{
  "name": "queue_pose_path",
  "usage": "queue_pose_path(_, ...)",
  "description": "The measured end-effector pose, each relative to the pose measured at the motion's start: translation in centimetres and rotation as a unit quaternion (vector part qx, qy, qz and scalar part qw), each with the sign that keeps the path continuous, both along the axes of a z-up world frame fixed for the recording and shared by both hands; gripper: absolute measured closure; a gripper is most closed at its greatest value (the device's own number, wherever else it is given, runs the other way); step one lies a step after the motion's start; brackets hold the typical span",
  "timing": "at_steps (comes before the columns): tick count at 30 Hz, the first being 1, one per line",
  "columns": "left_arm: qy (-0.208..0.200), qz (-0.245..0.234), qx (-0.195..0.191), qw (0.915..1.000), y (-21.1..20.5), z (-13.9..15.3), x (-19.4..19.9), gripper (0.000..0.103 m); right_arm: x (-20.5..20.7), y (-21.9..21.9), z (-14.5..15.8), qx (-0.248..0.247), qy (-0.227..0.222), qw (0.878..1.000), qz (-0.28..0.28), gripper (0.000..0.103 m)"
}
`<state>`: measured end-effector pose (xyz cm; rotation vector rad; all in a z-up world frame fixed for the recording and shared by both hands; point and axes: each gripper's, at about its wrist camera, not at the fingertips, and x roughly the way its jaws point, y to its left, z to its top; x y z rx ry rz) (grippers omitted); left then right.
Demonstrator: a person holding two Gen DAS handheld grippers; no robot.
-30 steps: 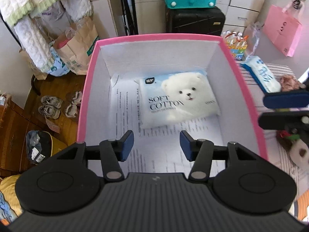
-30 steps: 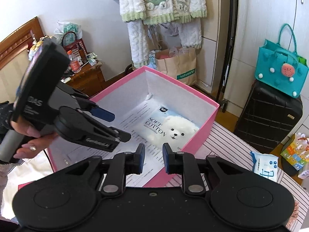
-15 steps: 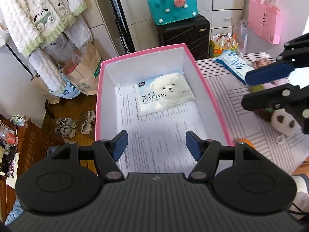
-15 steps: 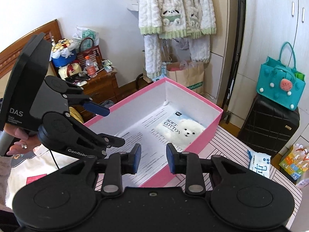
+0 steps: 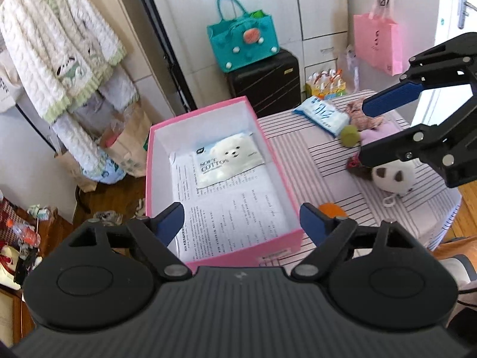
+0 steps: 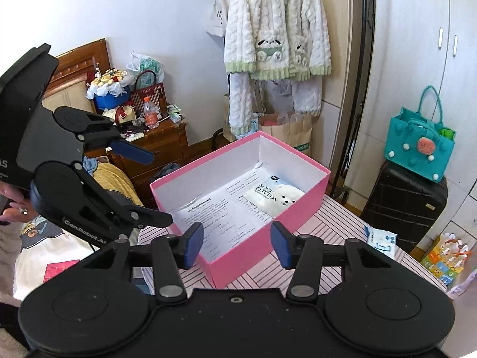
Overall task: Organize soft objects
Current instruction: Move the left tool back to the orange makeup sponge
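Resting in pink box point(image 5: 283, 185): tissue pack point(image 5: 228, 158).

1. Table point(image 5: 313, 161) with a pink-striped cloth carries everything.
2. Pink box point(image 5: 280, 176) sits at its left end.
3. Blue wipes pack point(image 5: 322, 115) lies at the far edge.
4. Plush toys point(image 5: 390, 176) lie right of the box, orange ball point(image 5: 329, 208) just beside its near corner.

I've pulled both grippers up and back from the open pink cardboard box point(image 5: 238, 253), so its near rim now shows below me. My left gripper point(image 5: 241, 220) has just been opening wide, empty. My right gripper point(image 6: 237, 243) has also just been opening, nothing between its blue pads.
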<state>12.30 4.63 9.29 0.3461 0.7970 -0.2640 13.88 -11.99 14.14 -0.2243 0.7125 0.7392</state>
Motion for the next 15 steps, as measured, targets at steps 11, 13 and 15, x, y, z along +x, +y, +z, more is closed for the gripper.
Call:
queue_pose_path(11,-0.015,-0.041,-0.009,0.9990,-3.0,-0.5,-4.1,0.007,-4.4,-3.7,-0.5,-0.002,-0.019,0.999,-0.026,0.022)
queue_pose_path(13,-0.007,-0.052,-0.010,0.9986,-3.6,-1.1,-4.5,0.007,-5.0,-4.6,-1.0,-0.002,-0.021,0.999,-0.034,0.016)
queue_pose_path(15,0.002,-0.063,-0.015,0.9979,-4.2,-1.7,-4.8,0.007,-5.6,-5.5,-1.7,-0.003,-0.020,0.999,-0.043,0.016)
